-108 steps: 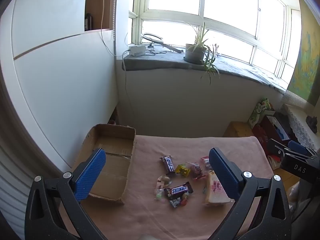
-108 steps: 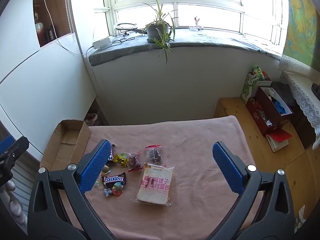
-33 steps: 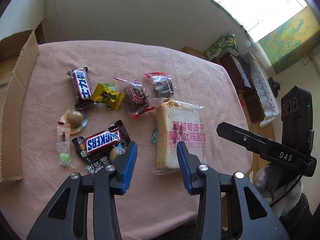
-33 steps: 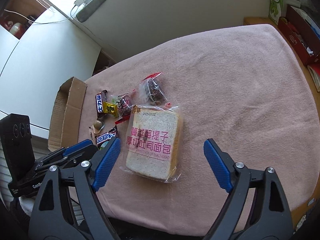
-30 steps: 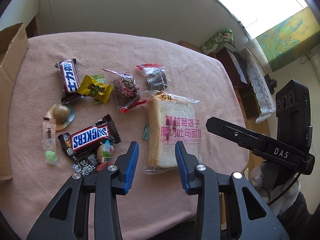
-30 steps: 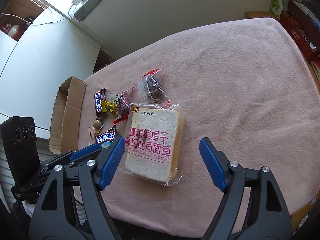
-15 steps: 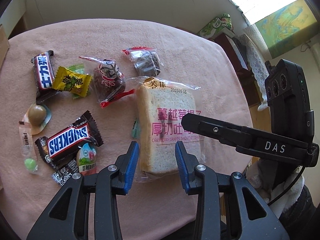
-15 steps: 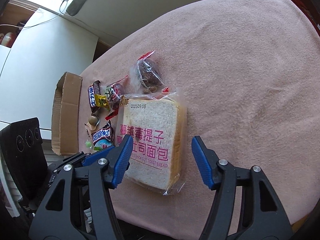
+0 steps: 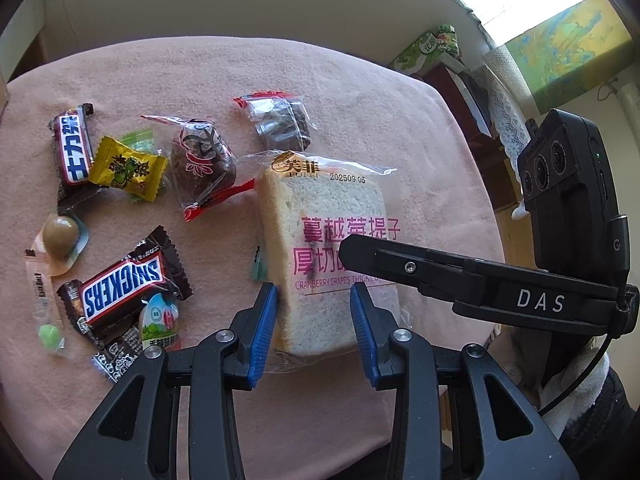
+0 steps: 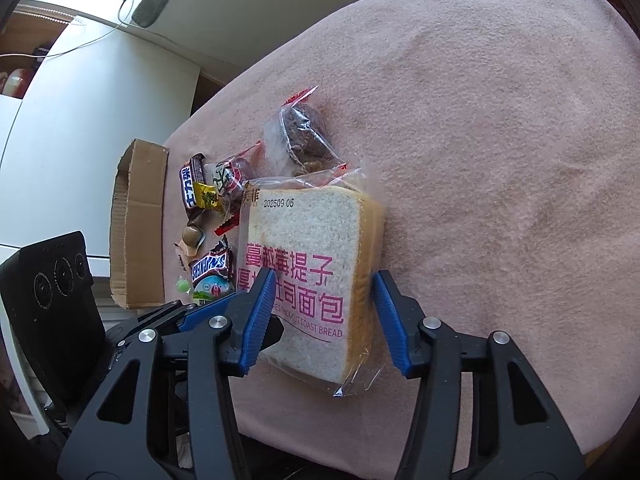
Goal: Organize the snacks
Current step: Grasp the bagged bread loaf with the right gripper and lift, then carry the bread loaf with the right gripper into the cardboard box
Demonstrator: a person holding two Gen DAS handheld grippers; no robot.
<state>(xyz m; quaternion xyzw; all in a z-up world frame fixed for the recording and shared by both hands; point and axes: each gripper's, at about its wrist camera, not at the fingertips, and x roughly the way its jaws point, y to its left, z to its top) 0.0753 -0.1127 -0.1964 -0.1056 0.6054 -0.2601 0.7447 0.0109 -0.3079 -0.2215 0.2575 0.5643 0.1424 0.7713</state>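
The brown corrugated cardboard box tray (image 10: 138,224) is sitting at the table's left edge; its inside is mostly hidden from the right wrist view, so I cannot tell what it is holding. Every snack in view is lying on the pink cloth-covered table (image 10: 500,140), outside the tray.

My right hand-held gripper (image 10: 324,312) is straddling the clear-bagged slice of thick white toast with pink lettering (image 10: 308,264), blue pads part-open on either side of its near end, not clamping. My left hand-held gripper (image 9: 314,316) is narrowly open around the same toast (image 9: 324,216), near end, no grip visible.

Left of the toast: brown Snickers bar (image 9: 120,284), yellow candy wrapper (image 9: 126,168), second dark bar with Chinese lettering (image 9: 72,148), two clear packets of dark snacks (image 9: 202,156) (image 9: 280,120).

Versus a second ago: both grippers are lower and closer to the toast, the right one is narrower, and the right finger is now crossing the left camera's view over the bag.
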